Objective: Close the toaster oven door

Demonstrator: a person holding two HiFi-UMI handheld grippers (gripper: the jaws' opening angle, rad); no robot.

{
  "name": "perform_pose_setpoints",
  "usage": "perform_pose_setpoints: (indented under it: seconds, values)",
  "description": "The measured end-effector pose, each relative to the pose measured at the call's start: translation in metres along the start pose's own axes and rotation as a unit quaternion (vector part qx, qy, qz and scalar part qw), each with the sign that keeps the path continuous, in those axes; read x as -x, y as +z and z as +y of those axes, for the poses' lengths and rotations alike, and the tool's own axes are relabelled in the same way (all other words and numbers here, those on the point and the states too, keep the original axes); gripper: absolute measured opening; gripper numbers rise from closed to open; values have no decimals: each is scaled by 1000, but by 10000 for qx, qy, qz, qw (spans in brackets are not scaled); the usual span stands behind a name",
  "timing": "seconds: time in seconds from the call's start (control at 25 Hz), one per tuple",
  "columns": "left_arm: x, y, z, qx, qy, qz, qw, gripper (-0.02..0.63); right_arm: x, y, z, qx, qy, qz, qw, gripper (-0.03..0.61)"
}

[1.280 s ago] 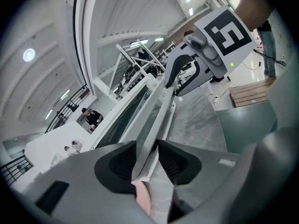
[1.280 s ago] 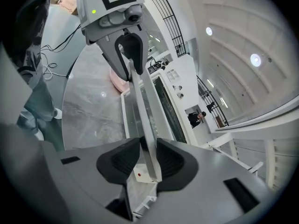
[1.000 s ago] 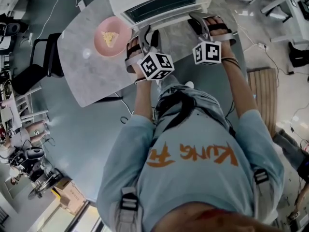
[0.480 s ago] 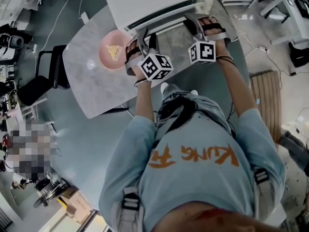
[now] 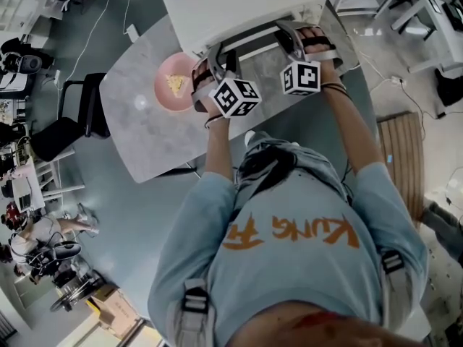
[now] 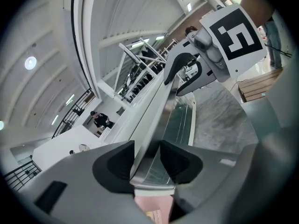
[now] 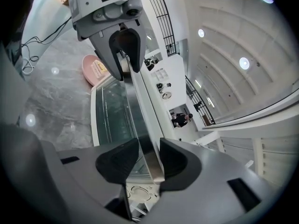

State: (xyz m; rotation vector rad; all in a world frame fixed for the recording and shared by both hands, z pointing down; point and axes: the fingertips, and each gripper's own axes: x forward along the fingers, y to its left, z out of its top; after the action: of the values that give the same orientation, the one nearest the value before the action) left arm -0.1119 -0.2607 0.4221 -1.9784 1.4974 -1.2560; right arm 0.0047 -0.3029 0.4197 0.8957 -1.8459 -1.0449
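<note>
Head view is showing the white box-shaped toaster oven (image 5: 239, 6) sitting at the top centre of the frame on the grey marbled counter (image 5: 145, 136). Its glass-paned door (image 5: 253, 43), lying almost flat a second ago, is now standing nearly against the oven's front, so the closing looks close to finished, with only a last push remaining. The left tongs (image 5: 222, 51) and right tongs (image 5: 293, 33) have been travelling up the frame with it, each clenched on the door's long brushed-metal handle bar (image 6: 152, 125), one towards each end. In the left gripper view the bar is filling the gap between the dark pads, though those jaws have just been opening slightly; the right gripper view is showing the same bar pinched between its pads. Both forearms are reaching straight up the frame side by side, the tongs pointing slightly downward at the oven. A round pink plate (image 5: 160, 92) is lying just left of the left tongs.
</note>
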Motion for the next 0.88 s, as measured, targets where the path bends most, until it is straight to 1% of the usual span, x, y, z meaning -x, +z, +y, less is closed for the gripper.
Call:
perform_pose_setpoints:
  seconds: [0.12,0.2,0.28,0.36,0.48,0.56,0.6,0.64,0.68,0.72,0.76,0.84,0.88]
  values:
    - [-1,0,1,15,37,31,10000,156,-1,0,0,-78,52,5,10000,126]
    - [-1,-1,0,64,-18,73,10000,158,-1,1,2,-263,187,-27,9995,131]
    - [-1,-1,-3,172,-211,136,9995,160,2,1,3,-846,410,-163,9954,152]
    - [0,0,-6,295,-483,217,9982,163,7,2,3,-1462,648,-317,9866,192]
    - [0,1,-7,385,-815,348,9953,173,10,3,0,-2103,1028,-425,9713,213]
    - [3,1,-9,327,-1031,438,9932,197,14,2,-5,-2665,1238,-507,9545,208]
    - [7,1,-10,335,-1123,457,9921,210,18,1,-11,-3008,1294,-598,9430,194]
    - [11,3,-9,384,-1170,433,9914,210,23,-2,-18,-3362,1318,-707,9299,165]
    - [16,7,-5,475,-1165,353,9914,210,28,-5,-28,-3691,1301,-802,9167,154]
    - [21,13,1,628,-1120,220,9915,210,32,-8,-39,-3970,1235,-877,9052,146]
    - [25,20,9,863,-1056,42,9907,210,36,-11,-51,-4199,1128,-951,8955,133]
    - [31,37,29,1458,-901,-354,9846,209,42,-16,-76,-4586,842,-1154,8771,104]
    - [32,46,39,1698,-806,-517,9808,206,45,-18,-90,-4793,673,-1269,8658,92]
